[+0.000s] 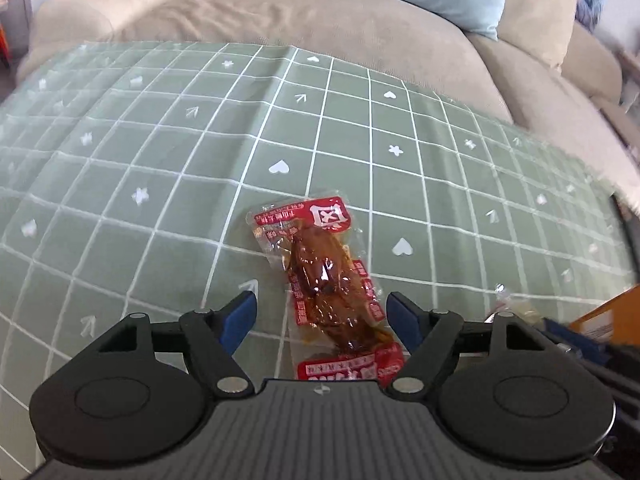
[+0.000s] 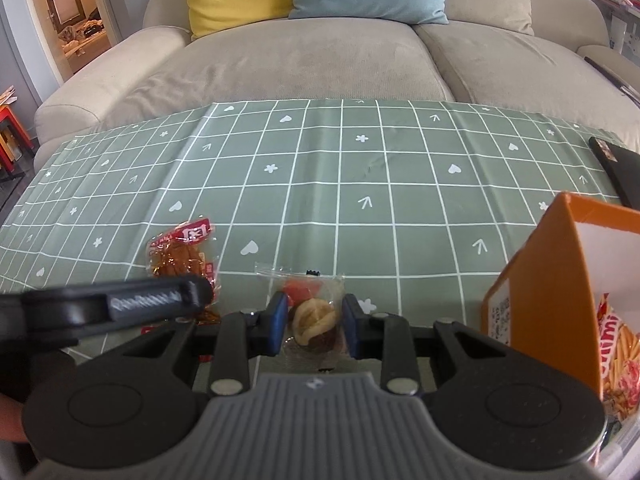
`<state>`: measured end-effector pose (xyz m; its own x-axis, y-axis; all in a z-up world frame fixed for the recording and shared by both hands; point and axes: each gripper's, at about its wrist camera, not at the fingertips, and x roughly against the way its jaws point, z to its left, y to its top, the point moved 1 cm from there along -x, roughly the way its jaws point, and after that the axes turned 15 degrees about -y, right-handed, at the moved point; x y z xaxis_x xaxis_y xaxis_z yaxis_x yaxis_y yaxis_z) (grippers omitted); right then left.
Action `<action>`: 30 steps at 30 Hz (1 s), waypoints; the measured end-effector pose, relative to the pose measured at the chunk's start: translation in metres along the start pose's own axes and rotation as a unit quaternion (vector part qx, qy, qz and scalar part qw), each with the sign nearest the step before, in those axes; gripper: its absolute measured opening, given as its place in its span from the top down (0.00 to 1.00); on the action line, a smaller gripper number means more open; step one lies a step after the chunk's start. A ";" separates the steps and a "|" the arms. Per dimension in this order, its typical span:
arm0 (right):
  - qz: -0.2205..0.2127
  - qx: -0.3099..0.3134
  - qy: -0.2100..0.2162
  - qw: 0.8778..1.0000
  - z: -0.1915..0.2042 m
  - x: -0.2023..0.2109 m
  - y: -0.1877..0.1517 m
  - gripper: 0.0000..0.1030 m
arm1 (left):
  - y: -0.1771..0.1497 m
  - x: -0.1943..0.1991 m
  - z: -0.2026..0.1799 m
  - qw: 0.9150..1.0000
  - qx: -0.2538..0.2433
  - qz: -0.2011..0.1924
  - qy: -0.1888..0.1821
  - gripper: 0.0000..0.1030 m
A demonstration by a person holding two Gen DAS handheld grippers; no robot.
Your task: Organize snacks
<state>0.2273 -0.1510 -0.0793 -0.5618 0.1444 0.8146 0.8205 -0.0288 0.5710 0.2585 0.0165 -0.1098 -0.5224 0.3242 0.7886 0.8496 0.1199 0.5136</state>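
Note:
A red and clear packet of brown meat snack (image 1: 332, 284) lies on the green checked cloth (image 1: 160, 152). My left gripper (image 1: 322, 314) is open, with its blue pads on either side of the packet's near half. The packet also shows in the right wrist view (image 2: 184, 256), partly behind the left gripper's body (image 2: 112, 306). My right gripper (image 2: 315, 322) is closed on a clear packet holding a pale round snack (image 2: 314, 314), with both blue pads pressing its sides.
An orange box (image 2: 560, 292) with a red fries-print packet (image 2: 618, 356) inside stands at the right. A black flat object (image 2: 618, 168) lies at the cloth's far right. A beige sofa (image 2: 304, 60) with yellow and blue cushions is behind.

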 end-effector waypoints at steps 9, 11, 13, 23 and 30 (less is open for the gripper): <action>0.008 -0.014 0.005 1.000 -0.007 -0.002 -0.005 0.75 | -0.002 -0.015 -0.025 0.997 -0.069 0.000 0.039 0.26; 0.011 -0.017 0.003 1.000 -0.009 -0.003 -0.007 0.74 | -0.001 -0.014 -0.027 0.997 -0.074 0.002 0.030 0.38; 0.011 -0.018 0.003 1.000 -0.010 -0.003 -0.008 0.74 | -0.002 -0.011 -0.028 0.996 -0.079 0.000 0.036 0.51; 0.011 -0.021 0.007 1.000 -0.010 0.011 -0.015 0.75 | -0.023 0.016 -0.015 0.998 -0.061 -0.001 -0.022 0.54; -0.001 -0.003 0.018 1.000 -0.006 0.036 -0.025 0.75 | -0.041 0.060 -0.007 0.997 -0.060 -0.018 -0.042 0.55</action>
<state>0.1861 -0.1508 -0.0637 -0.5677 0.1089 0.8160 0.8183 -0.0335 0.5738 0.1915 0.0245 -0.0814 -0.5397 0.4005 0.7405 0.8135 0.0217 0.5812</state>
